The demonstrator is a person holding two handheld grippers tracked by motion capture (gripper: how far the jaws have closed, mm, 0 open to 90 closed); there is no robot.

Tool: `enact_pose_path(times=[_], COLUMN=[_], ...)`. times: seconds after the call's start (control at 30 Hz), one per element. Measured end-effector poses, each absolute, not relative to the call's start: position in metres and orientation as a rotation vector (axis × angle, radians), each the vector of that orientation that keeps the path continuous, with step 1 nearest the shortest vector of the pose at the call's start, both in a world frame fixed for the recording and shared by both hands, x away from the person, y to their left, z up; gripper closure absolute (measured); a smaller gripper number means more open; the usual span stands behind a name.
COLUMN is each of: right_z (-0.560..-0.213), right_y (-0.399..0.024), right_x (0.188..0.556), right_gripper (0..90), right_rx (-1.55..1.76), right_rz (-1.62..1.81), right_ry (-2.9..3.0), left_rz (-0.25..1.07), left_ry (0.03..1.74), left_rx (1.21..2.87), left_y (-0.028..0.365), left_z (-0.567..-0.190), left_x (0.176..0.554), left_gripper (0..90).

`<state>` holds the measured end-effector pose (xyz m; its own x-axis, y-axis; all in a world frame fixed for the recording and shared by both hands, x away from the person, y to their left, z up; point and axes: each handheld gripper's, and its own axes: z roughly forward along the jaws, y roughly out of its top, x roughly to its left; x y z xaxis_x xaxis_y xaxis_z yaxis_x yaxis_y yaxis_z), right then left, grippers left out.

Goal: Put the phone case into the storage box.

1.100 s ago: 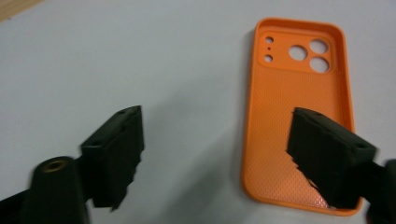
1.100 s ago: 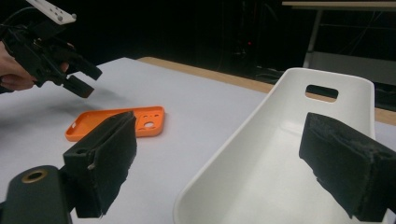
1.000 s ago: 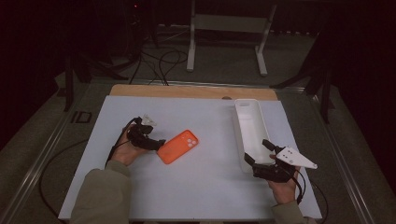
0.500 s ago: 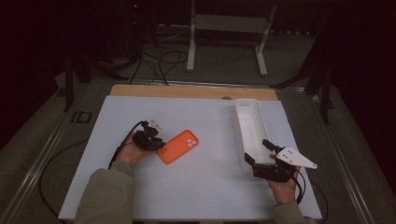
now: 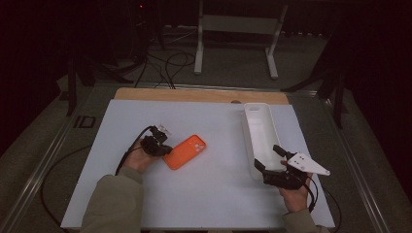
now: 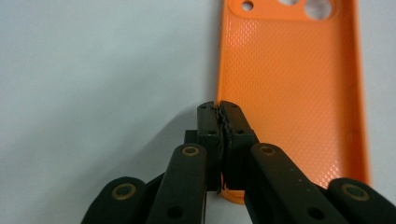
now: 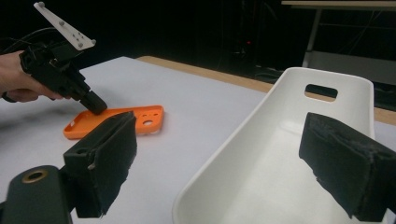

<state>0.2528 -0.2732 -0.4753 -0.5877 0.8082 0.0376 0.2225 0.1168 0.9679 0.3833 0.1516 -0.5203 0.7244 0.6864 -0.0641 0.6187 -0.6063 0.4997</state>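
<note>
Beside the white tray (image 5: 262, 131), right fingers (image 5: 270, 157) gape; left fingers (image 6: 219, 122) just clenched on the orange case's (image 6: 289, 79) rim.

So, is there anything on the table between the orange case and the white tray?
Nothing visible. The left gripper is shut on the rim of the case, and only bare table lies between the case and the tray. The right gripper is open at the tray's near end.

Bare table (image 5: 214, 194) between claws; white tray (image 5: 262, 133) flanks right.
</note>
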Motion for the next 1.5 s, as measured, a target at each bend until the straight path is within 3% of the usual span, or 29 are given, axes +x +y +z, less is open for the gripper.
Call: enact_pose_path(times=[1.5], right_z=[-0.476], right_y=[-0.271], right_x=[0.256], right_gripper=[10.6], right_rx=[1.014], right_rz=[1.493], right_ry=[1.912], left_rz=[0.388], left_ry=[0.986], left_rx=[2.224], left_y=[0.154], left_z=[-0.473], left_x=[0.364], left_gripper=[89.9])
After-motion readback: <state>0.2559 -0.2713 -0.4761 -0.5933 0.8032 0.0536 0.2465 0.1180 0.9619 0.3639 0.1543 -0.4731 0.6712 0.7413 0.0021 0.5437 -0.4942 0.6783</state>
